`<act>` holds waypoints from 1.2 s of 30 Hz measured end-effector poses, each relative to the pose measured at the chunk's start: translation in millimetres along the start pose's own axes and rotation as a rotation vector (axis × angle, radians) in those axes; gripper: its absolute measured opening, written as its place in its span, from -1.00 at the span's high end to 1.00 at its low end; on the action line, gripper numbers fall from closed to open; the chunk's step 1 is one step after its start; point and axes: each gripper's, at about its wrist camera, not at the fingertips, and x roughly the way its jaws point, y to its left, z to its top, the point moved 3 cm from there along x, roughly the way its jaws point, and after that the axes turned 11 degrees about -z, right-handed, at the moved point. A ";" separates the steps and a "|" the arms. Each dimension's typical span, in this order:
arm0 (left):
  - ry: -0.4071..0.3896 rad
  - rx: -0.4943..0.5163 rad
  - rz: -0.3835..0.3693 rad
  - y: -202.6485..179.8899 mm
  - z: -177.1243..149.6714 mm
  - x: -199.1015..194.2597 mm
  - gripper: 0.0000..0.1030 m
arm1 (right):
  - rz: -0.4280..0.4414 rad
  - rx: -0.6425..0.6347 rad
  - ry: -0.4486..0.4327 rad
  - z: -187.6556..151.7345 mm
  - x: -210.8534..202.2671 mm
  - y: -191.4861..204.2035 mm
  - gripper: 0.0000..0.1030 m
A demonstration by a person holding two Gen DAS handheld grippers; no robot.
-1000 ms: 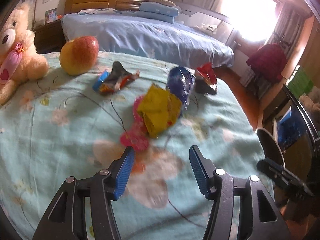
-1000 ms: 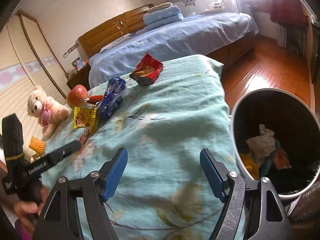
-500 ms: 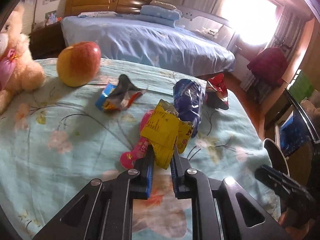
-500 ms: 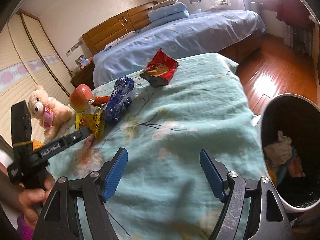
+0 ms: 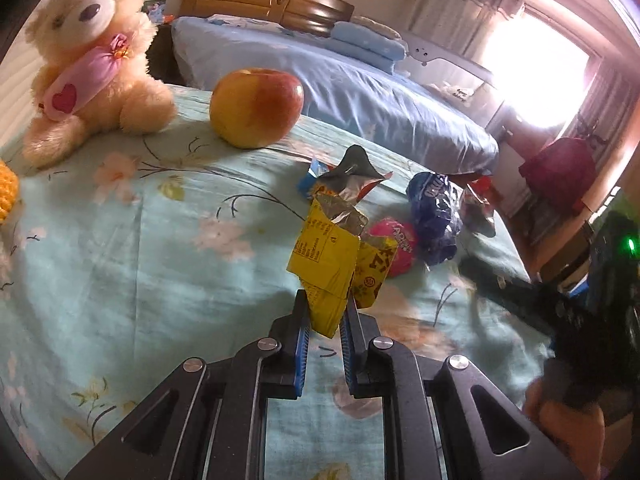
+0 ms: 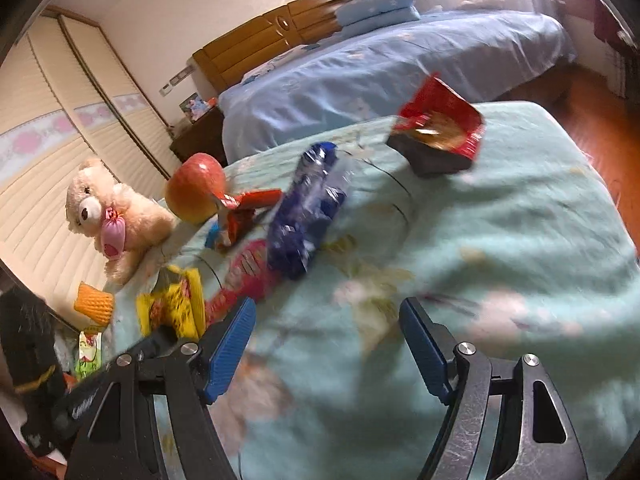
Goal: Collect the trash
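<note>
Left gripper: jaws just closed, pinching the yellow wrapper's lower corner.
Yellow wrapper: sticks up at 12 o'clock from the pads.
Right gripper: jaws wide, empty above the bedspread.
Blue wrapper: 11 o'clock of right gripper.

Floral teal bedspread carries teddy bear, apple, blue wrapper, pink wrapper, red packet

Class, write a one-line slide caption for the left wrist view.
Left tongs shut on a yellow wrapper above a floral cloth, with apple and teddy behind.
</note>
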 end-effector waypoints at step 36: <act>0.081 0.191 -0.142 -96.4 -33.8 -26.2 0.78 | -0.075 0.083 -0.064 -52.2 -100.4 -64.0 0.48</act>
